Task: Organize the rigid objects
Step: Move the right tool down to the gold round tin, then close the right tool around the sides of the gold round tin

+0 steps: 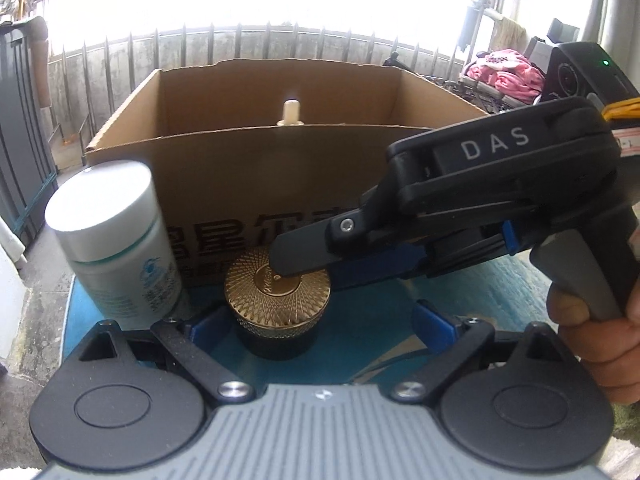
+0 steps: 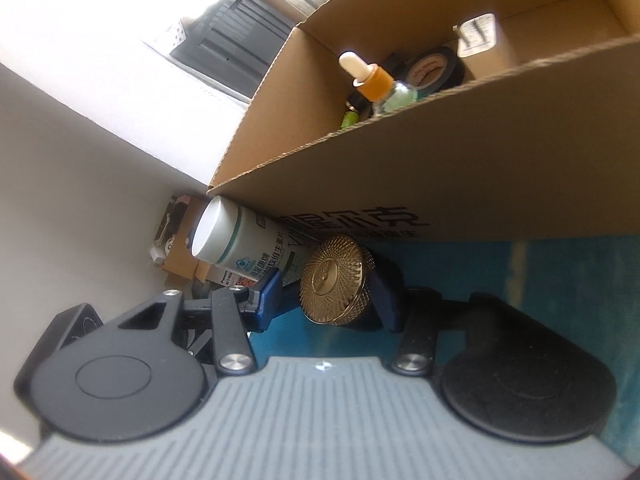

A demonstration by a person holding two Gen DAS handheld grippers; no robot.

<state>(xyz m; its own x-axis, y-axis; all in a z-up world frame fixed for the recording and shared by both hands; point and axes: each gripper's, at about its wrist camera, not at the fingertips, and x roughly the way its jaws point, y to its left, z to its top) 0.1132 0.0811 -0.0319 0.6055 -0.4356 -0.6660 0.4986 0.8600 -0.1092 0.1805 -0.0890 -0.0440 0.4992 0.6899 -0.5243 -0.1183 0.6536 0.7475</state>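
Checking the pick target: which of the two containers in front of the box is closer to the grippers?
The gold-lidded black jar, between the right gripper fingers; the white-capped bottle stands beside it, left of the left gripper.

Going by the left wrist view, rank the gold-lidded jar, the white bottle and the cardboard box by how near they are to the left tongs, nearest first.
1. Gold-lidded jar: between the fingers of the left tongs, centre.
2. White bottle: just beyond the left finger, on the left.
3. Cardboard box: behind both, across the back.

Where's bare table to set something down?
Free: blue tabletop right of the gold-lidded jar, along the cardboard box front. Crowded: white bottle, jar and both grippers bunch at the box's left front.
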